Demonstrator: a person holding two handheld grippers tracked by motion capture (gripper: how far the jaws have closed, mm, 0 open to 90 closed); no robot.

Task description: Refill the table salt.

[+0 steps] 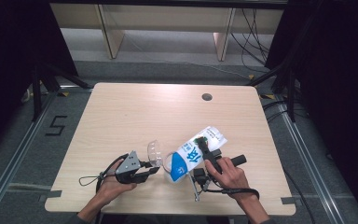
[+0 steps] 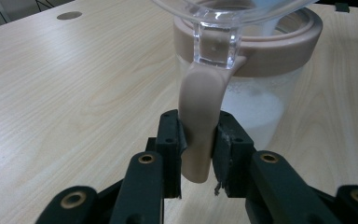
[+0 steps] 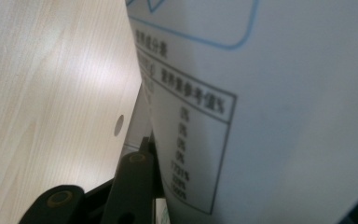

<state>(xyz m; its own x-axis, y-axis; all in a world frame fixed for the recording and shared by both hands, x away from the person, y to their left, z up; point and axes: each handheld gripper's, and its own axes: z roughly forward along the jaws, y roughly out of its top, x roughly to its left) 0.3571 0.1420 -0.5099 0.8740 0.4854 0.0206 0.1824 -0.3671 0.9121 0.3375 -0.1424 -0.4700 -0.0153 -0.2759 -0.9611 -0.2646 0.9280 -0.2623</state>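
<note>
Carton (image 1: 193, 156) tilts in the right claw (image 1: 204, 150); left claw (image 2: 199, 140) clamps the jug handle (image 2: 199, 116).

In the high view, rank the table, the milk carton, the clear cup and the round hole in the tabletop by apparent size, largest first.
1. table
2. milk carton
3. clear cup, partly hidden by the carton
4. round hole

You have a white-and-blue bag (image 1: 192, 156) tilted, its lower end at the jar. The clear jar (image 2: 261, 100), pink-rimmed with a pink handle (image 2: 199, 121), holds white powder.
</note>
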